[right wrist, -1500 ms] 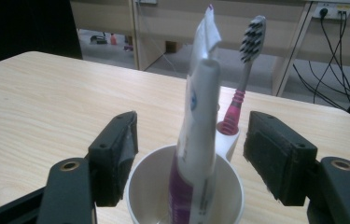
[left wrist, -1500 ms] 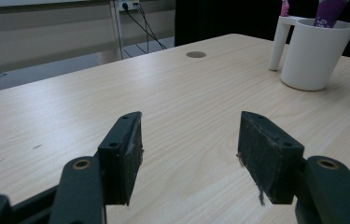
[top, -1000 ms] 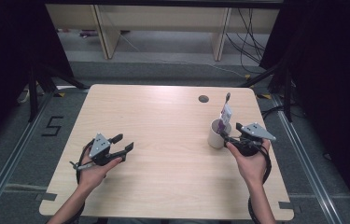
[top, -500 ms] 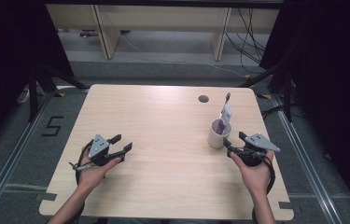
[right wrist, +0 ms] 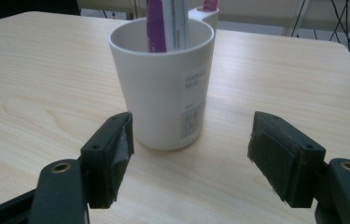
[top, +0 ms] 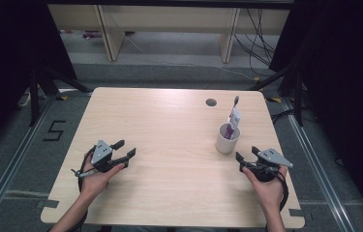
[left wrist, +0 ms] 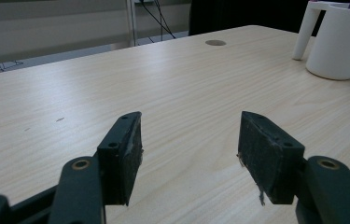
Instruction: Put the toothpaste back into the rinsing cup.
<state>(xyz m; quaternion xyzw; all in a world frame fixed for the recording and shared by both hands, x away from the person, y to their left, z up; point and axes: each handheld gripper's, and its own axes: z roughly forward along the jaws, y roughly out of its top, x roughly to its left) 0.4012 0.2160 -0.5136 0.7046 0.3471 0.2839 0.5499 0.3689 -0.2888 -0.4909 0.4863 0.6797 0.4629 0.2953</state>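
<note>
Pale woodgrain table (top: 169, 130): both grippers' jaws spread, smooth white cylindrical cup (right wrist: 165, 79) near right gripper (right wrist: 193, 158)

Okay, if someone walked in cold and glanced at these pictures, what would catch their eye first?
Probably the white mug near the table's right edge, with a purple-and-white tube standing in it. Next, the right hand-held gripper just short of the mug, jaws open, and the left hand-held gripper open over bare wood.

A cup (top: 227, 139) with a tube (top: 233, 119) in it stands on the table's (top: 169, 125) right side, behind the right gripper (top: 248, 155).
</note>
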